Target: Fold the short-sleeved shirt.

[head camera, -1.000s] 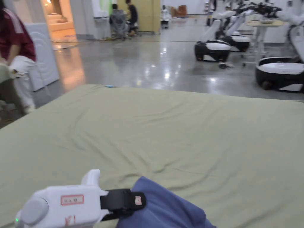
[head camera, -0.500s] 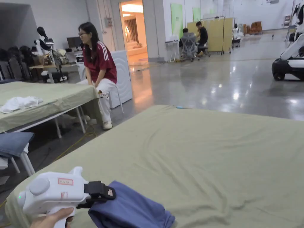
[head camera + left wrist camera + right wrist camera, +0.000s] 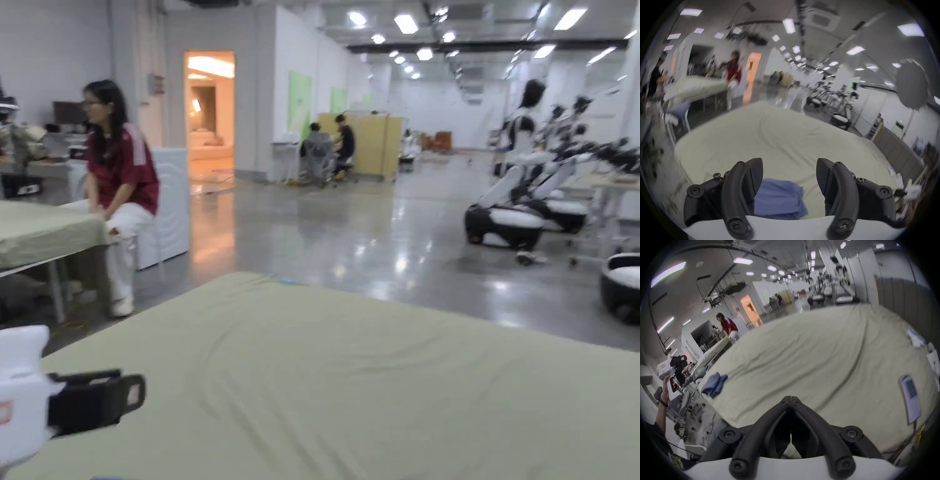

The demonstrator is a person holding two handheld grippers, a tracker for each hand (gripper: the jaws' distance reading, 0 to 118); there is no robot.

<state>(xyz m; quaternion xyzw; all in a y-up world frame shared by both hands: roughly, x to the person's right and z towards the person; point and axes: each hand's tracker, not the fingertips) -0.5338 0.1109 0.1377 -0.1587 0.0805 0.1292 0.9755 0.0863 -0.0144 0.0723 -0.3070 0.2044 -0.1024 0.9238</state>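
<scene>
The blue short-sleeved shirt lies folded in a small bundle near a corner of the table's green sheet; the right gripper view has it at the sheet's left end. My left gripper is open, raised above the bundle with nothing between its jaws. It pokes in at the head view's lower left, and a hand holds it up beyond the table's edge in the right gripper view. My right gripper is shut and empty, low over the near edge of the sheet.
A flat phone-like device and some white items lie at the sheet's right side. A person in a red top sits by a second covered table on the left. Wheeled robots stand on the glossy floor at the right.
The head camera has swung upward, so the blue shirt has dropped out of its picture. The left gripper, close against the shirt before, now sits apart from it.
</scene>
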